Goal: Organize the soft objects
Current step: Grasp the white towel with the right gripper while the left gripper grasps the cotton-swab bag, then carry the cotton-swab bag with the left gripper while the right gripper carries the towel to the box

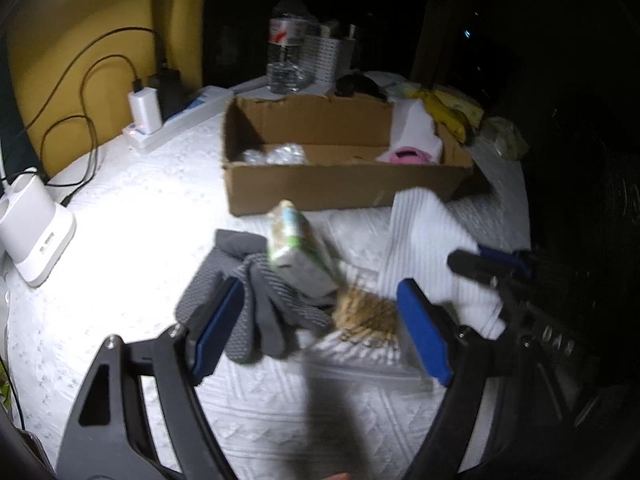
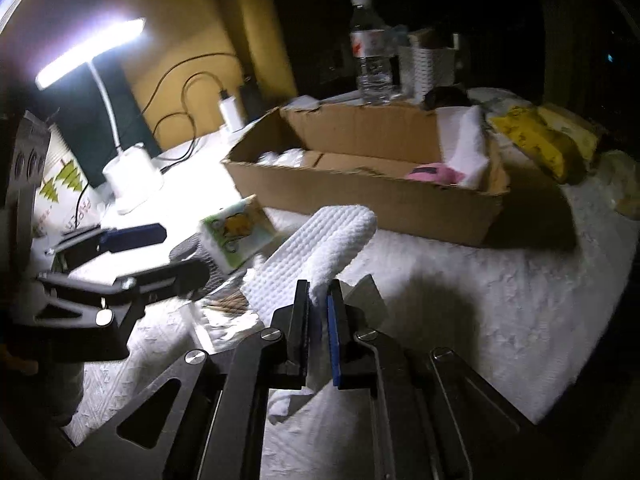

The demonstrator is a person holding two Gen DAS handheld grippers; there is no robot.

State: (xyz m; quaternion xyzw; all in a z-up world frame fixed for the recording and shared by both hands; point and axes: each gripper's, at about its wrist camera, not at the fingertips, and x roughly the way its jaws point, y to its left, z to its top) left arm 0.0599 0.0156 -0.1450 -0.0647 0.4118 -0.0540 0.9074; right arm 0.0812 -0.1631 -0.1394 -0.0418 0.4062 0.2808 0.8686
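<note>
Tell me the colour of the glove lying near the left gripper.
Grey, with a knitted texture; the glove shows best in the left wrist view.

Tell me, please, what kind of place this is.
Probably a table in a home, at night. A desk lamp lights a white patterned cloth; chargers sit in a power strip by the yellow wall, and bananas and a water bottle stand behind the cardboard box.

Motion-blurred tissue pack (image 1: 298, 246) at centre; bristly tan object (image 1: 366, 312), half hidden at five o'clock, unidentifiable.
</note>
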